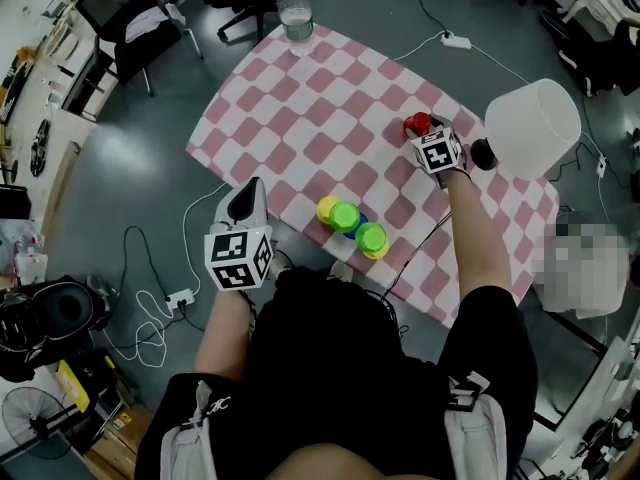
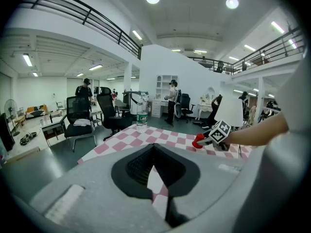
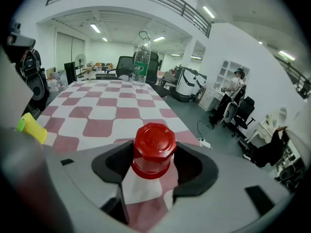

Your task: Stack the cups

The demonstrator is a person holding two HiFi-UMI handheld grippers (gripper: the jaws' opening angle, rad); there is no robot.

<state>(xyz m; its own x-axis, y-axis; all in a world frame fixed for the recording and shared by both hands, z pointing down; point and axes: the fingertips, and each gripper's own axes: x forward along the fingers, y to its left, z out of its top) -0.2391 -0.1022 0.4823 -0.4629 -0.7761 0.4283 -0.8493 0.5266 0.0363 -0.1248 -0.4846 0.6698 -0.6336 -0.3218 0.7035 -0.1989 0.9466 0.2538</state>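
Observation:
A red cup (image 3: pixel 154 149) stands upside down on the pink-and-white checked cloth (image 1: pixel 300 118), far right. My right gripper (image 1: pixel 427 136) is round it, and its jaws touch the cup's two sides. In the left gripper view the red cup (image 2: pixel 198 141) shows at the tip of that gripper. A cluster of cups sits near the table's front edge: a yellow cup (image 1: pixel 327 209), a green cup (image 1: pixel 346 216) and another green cup (image 1: pixel 371 236). My left gripper (image 1: pixel 247 194) hangs off the table's front left edge, its jaws a narrow slit apart with nothing between them.
A clear water bottle (image 1: pixel 294 10) stands at the table's far corner. A large white lampshade-like object (image 1: pixel 532 126) and a black knob (image 1: pixel 483 154) sit just right of the red cup. Cables and a power strip (image 1: pixel 180 297) lie on the floor to the left.

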